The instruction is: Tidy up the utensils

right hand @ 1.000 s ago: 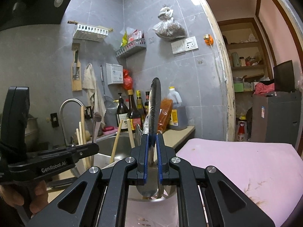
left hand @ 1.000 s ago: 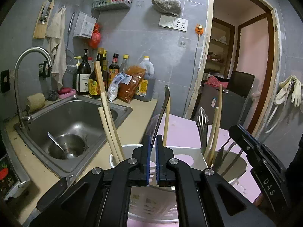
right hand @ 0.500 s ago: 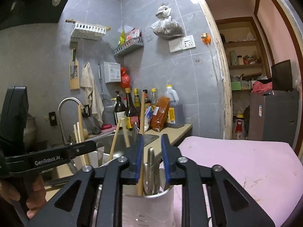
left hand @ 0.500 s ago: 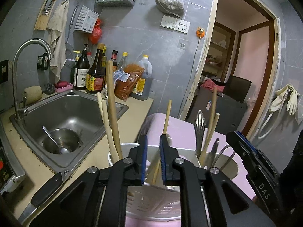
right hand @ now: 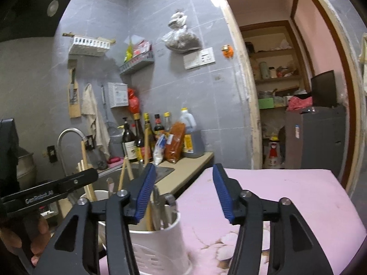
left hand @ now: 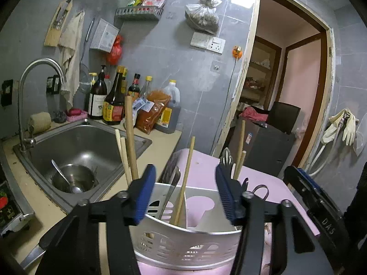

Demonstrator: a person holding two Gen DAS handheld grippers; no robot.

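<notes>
Both grippers are spreading their jaws with nothing clamped: the left gripper [left hand: 185, 191] hangs over the white utensil holder [left hand: 183, 249], the right gripper [right hand: 183, 191] just above its metal cutlery [right hand: 160, 204]. Utensils stand inside, wooden chopsticks [left hand: 184, 181] leaning loosely. Risk now, I'd say: a withdrawing finger clips a leaning handle and tips the light holder off the pink surface [right hand: 286, 197].

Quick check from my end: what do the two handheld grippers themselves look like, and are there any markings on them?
Both the left gripper and the right gripper have black angular linkage arms with silver pivot bolts and ribbed blue pads. The left one's side reads "GenRobot.AI" in the right wrist view; the right one's side shows "DAS" in the left wrist view. No cables or sleeves visible.
</notes>
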